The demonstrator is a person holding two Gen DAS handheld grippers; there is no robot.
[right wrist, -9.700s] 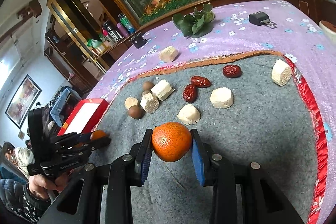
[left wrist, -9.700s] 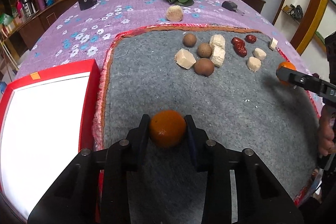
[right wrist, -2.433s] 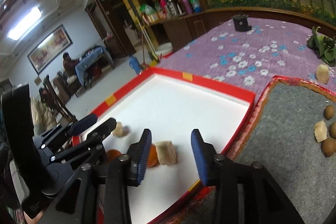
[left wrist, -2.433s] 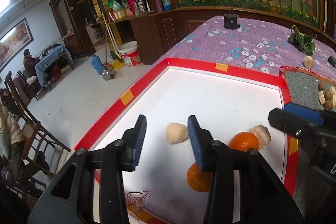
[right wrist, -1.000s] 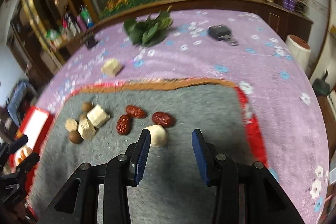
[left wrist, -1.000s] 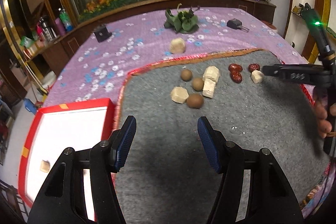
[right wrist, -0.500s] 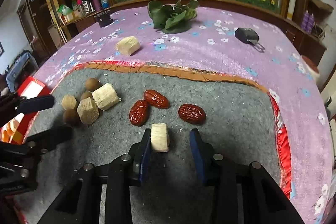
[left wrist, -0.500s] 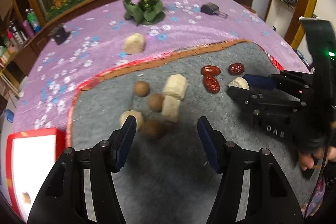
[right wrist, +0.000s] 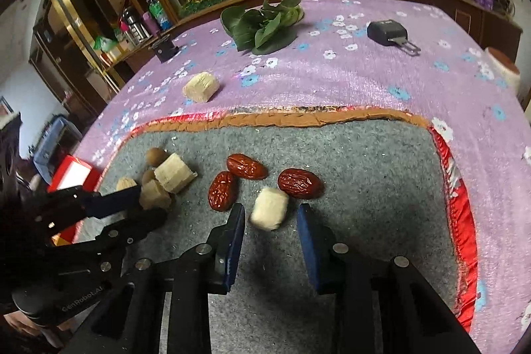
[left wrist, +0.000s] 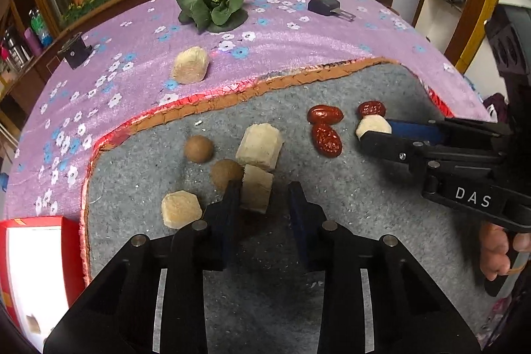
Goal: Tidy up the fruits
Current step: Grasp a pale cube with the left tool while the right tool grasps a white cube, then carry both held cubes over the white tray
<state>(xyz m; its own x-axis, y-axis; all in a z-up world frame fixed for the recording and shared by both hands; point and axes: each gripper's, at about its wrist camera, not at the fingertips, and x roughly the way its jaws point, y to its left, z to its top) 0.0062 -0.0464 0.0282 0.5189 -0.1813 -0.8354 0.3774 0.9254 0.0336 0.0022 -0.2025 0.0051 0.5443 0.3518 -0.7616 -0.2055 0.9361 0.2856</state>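
Note:
On the grey felt mat (left wrist: 348, 194) lie pale sugarcane chunks, brown round fruits and three red dates (left wrist: 327, 140). My left gripper (left wrist: 264, 201) is open around a pale chunk (left wrist: 255, 193), which touches the left finger. A brown fruit (left wrist: 227, 171) and a larger chunk (left wrist: 260, 146) lie just beyond it. My right gripper (right wrist: 270, 221) is open around another pale chunk (right wrist: 269, 213), with gaps on both sides. A date (right wrist: 300, 183) lies just behind that chunk. The right gripper also shows in the left wrist view (left wrist: 375, 135).
A red-rimmed white tray (left wrist: 66, 251) stands left of the mat. On the purple flowered cloth (left wrist: 298, 42) are a loose chunk (left wrist: 189, 65), a leafy green vegetable (left wrist: 212, 7), a black key fob (left wrist: 327, 5) and a small black box (left wrist: 74, 53).
Both grippers have come down closer to the mat. The left one now straddles a pale chunk. The right one stays around its chunk, jaws slightly wider.

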